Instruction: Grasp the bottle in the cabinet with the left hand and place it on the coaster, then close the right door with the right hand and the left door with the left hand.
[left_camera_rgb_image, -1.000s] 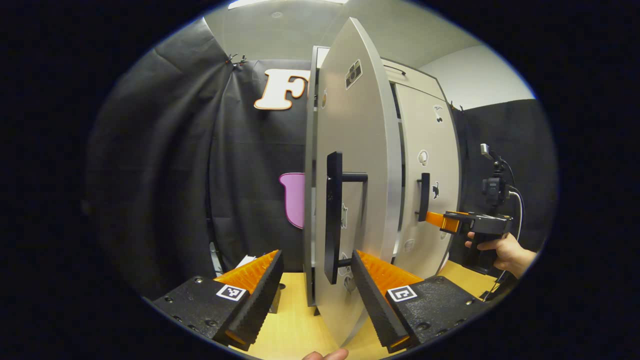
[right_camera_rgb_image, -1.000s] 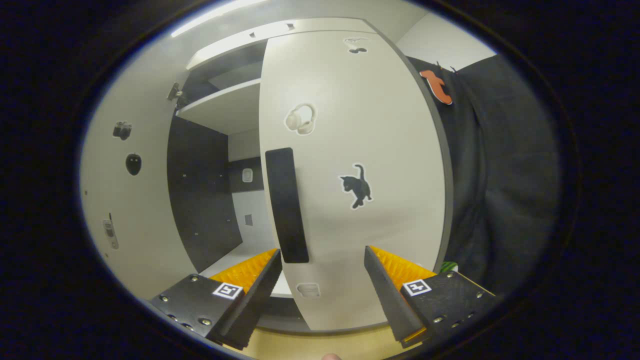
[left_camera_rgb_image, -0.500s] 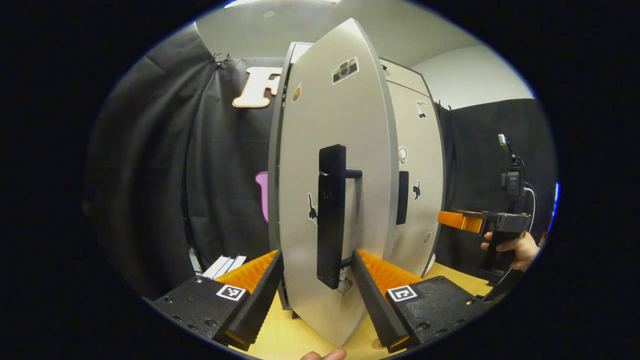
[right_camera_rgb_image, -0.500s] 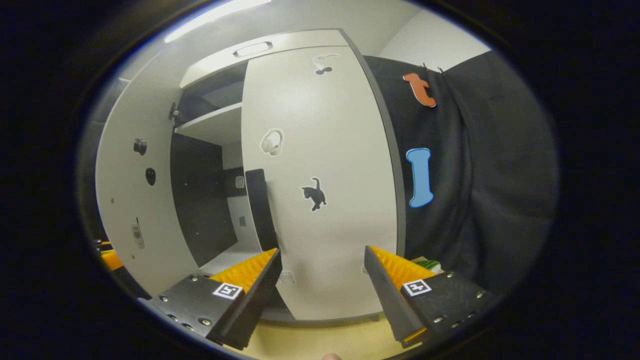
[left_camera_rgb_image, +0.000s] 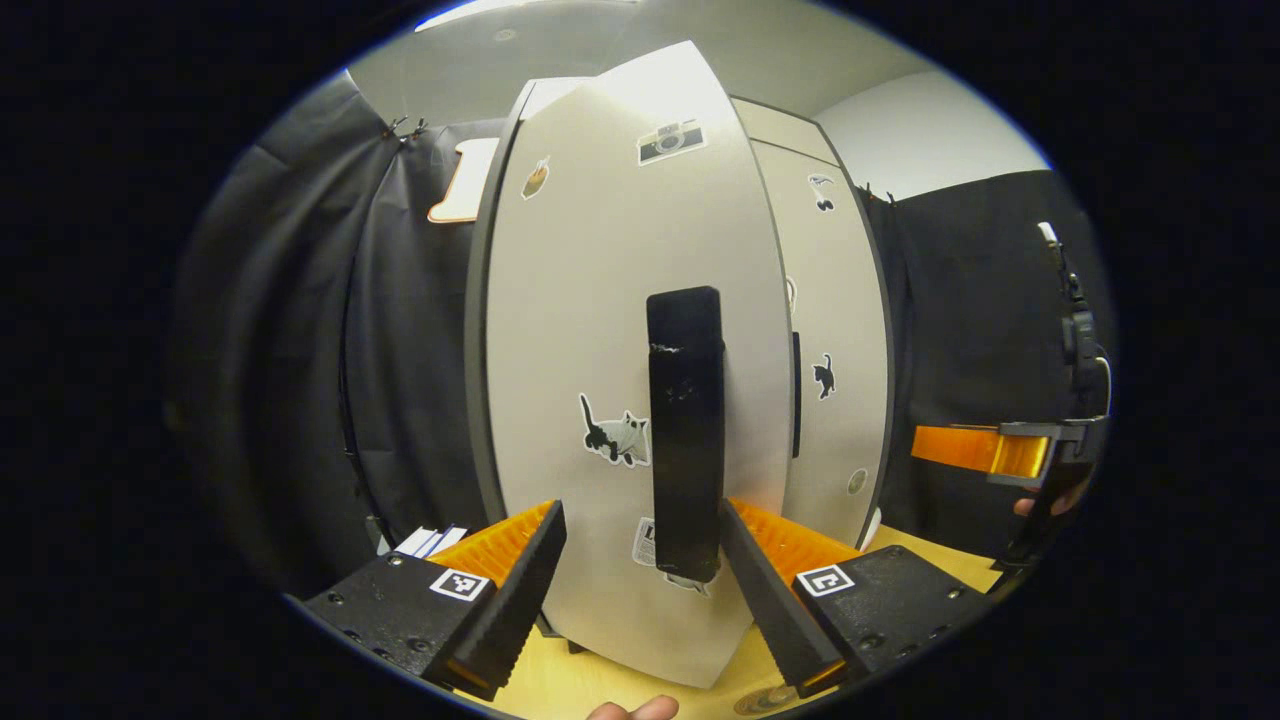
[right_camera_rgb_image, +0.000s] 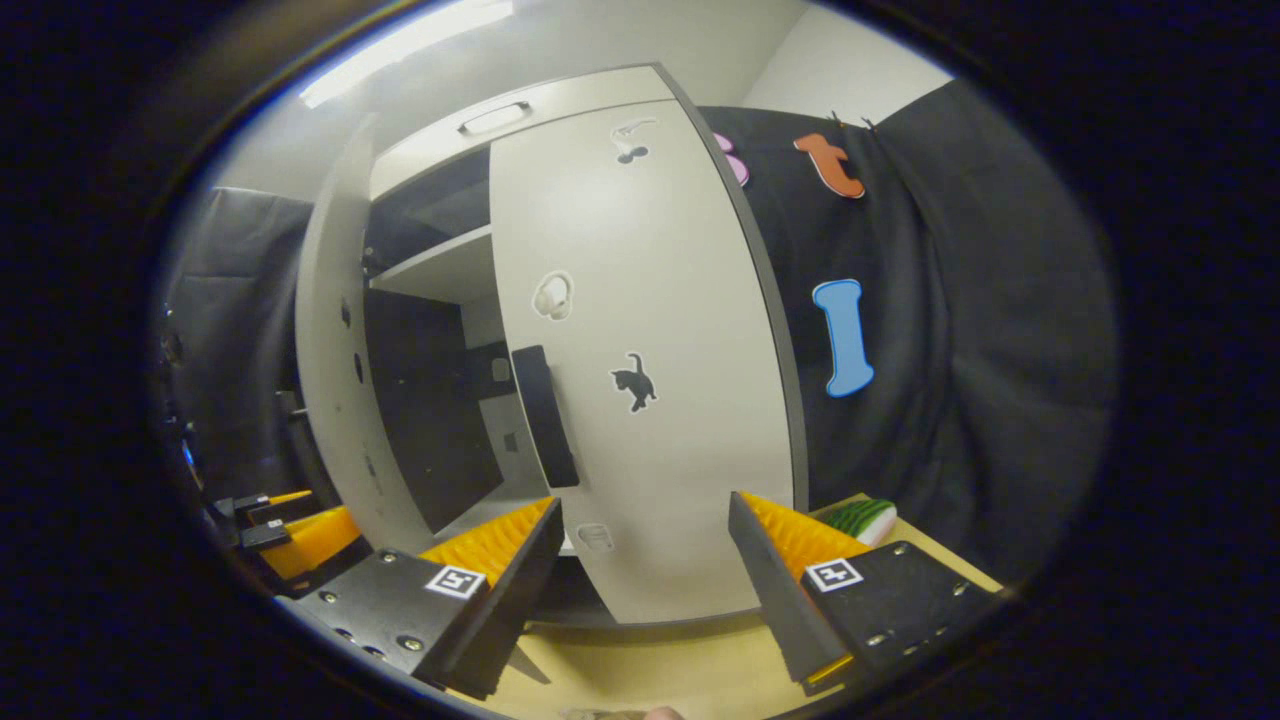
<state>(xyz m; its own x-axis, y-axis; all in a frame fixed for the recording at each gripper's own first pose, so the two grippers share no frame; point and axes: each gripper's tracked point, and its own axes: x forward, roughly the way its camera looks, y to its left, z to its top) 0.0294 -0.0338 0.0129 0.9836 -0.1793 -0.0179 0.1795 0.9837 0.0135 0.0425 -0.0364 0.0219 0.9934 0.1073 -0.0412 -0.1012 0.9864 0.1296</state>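
Observation:
In the left gripper view the cabinet's left door faces me, ajar, its black handle straight ahead. My left gripper is open, and the handle's lower end hangs between its fingers, close to the right one. Behind it the right door lies flat against the cabinet. In the right gripper view my right gripper is open and stands back from the right door and its handle. The left door stands partly open there, showing a dark interior with a white shelf.
The cabinet stands on a wooden table. A green and white object lies on the table right of the cabinet. The right gripper and the hand holding it hover at the right of the left gripper view. Black cloth surrounds the booth.
The left door has swung a long way toward the cabinet with my left gripper following its handle. My right gripper has drawn back from the right door.

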